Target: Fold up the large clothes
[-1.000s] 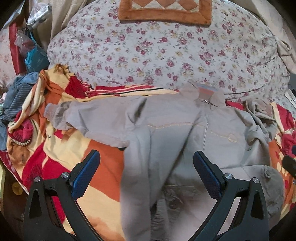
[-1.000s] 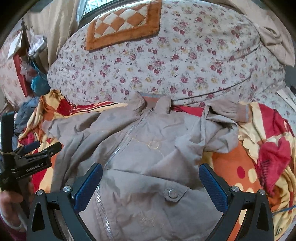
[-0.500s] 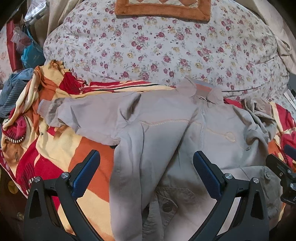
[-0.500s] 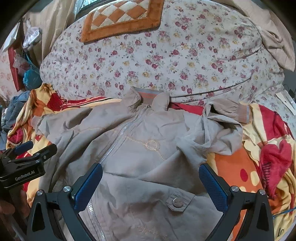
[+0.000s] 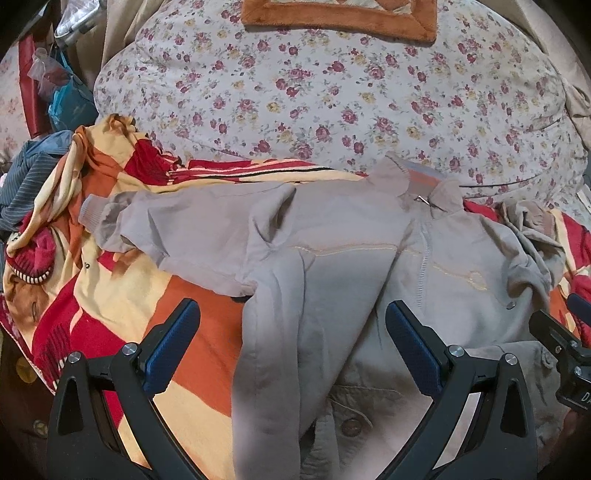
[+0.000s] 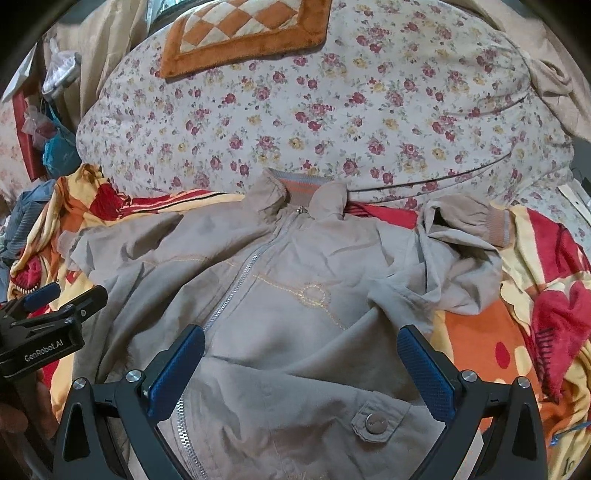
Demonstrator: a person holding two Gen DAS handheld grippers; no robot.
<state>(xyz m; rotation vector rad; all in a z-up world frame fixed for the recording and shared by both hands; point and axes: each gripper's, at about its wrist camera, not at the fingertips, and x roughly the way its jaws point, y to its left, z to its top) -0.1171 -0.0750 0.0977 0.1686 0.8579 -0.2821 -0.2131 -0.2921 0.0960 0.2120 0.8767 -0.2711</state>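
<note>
A beige zip jacket [image 6: 295,295] lies front up on a red, orange and yellow blanket [image 5: 122,295], collar toward the floral bedding. Its left sleeve [image 5: 166,225] stretches out to the left; its right sleeve [image 6: 461,236] is bunched up, cuff to the right. My left gripper [image 5: 291,325] is open and empty above the jacket's left side. My right gripper [image 6: 301,350] is open and empty above the lower front, near a snap pocket flap [image 6: 376,421]. The left gripper also shows at the left edge of the right wrist view [image 6: 44,314].
A big floral quilt [image 6: 332,110] rises behind the jacket with an orange checked cushion [image 6: 243,33] on top. A striped blue garment [image 5: 26,177] and bags [image 5: 70,103] lie at the far left. The blanket [image 6: 535,314] extends to the right.
Both grippers have drawn back slightly and lifted, so the jacket sits lower and farther in view. Both stay open. The jacket has not moved.
</note>
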